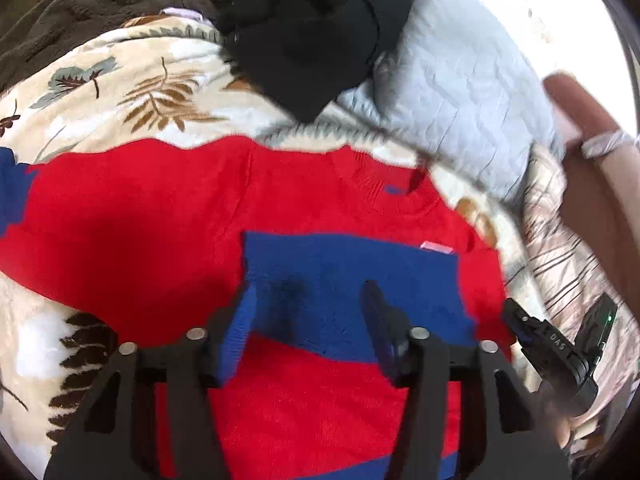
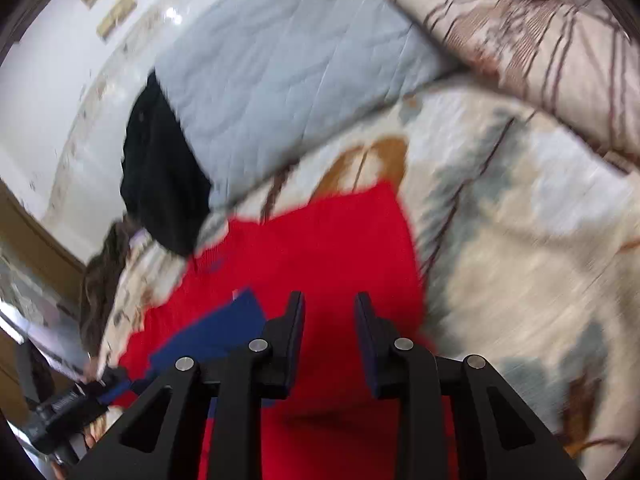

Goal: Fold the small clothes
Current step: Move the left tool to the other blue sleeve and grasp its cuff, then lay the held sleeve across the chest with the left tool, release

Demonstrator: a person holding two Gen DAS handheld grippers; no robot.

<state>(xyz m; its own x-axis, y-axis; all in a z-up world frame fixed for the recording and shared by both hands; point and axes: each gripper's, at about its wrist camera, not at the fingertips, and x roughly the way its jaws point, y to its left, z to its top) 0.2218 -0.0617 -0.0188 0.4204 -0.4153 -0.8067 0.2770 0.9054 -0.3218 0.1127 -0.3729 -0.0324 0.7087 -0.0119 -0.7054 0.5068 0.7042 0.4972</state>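
Observation:
A red knit sweater [image 1: 160, 220] with blue bands lies spread on a leaf-print blanket [image 1: 120, 80]. A blue part [image 1: 352, 280] is folded over its chest. My left gripper [image 1: 308, 304] hovers just above that blue fold, jaws wide apart and empty. The right gripper shows at the sweater's right edge in the left wrist view [image 1: 516, 320]. In the right wrist view, my right gripper [image 2: 330, 312] is open and empty over the red sweater [image 2: 332, 248], with the blue fold [image 2: 216, 332] to its left. The left gripper's body [image 2: 68, 400] shows at lower left.
A black garment [image 1: 312, 40] and a brown fleece [image 1: 100, 4] are piled at the blanket's far side. A pale blue quilted pillow [image 1: 460, 92] lies at the right, with a striped pillow [image 2: 540, 48] beside it. My forearm [image 1: 600, 200] shows at right.

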